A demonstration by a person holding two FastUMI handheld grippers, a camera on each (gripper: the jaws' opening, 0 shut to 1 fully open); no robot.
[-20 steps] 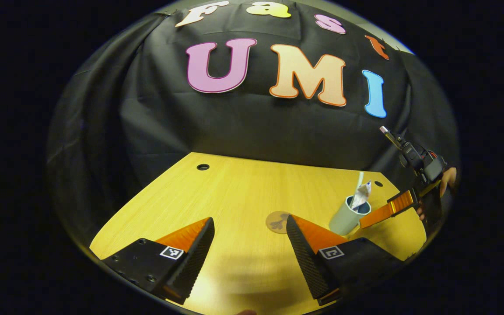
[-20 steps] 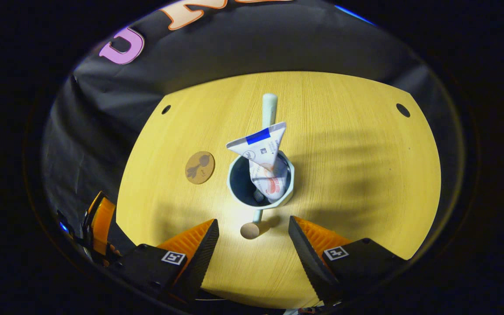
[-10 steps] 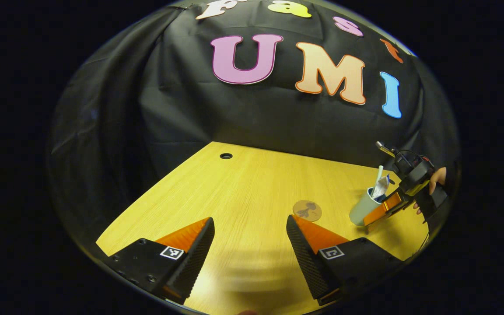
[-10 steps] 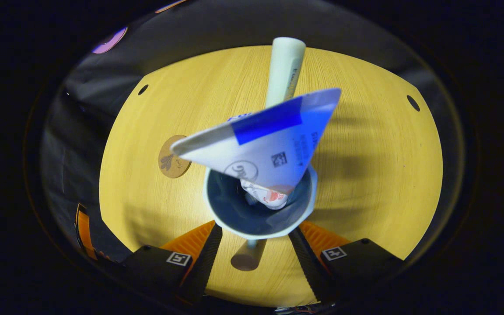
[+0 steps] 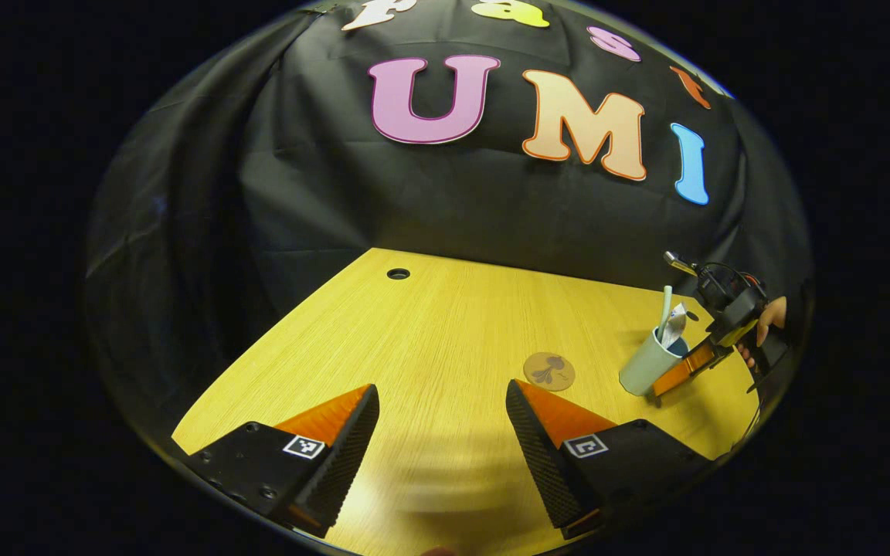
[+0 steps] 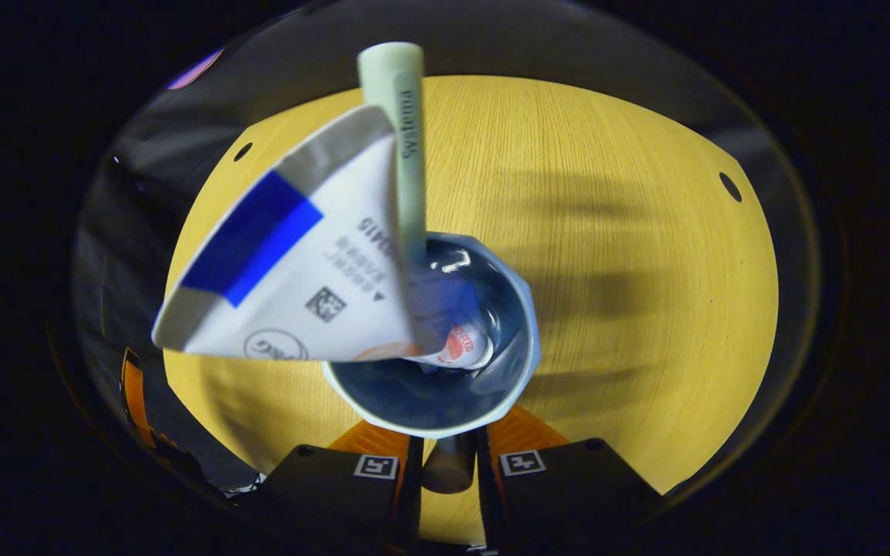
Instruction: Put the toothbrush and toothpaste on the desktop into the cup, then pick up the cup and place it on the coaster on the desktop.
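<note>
Desktop of yellow wood, coaster flat, black cloth wall behind

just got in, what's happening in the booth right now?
A person holds a gripper in each hand. The toothbrush and toothpaste already stand in the cup. The right gripper has its fingers closed on the cup's handle, apparently ready to lift. The cup sits on the desktop, beside the coaster, not on it. The left gripper hangs open over the desktop, holding nothing.

Left gripper view: we look low across the desk, cup far beyond our jaws. Right gripper view: we look steeply down, cup just above ours.
</note>
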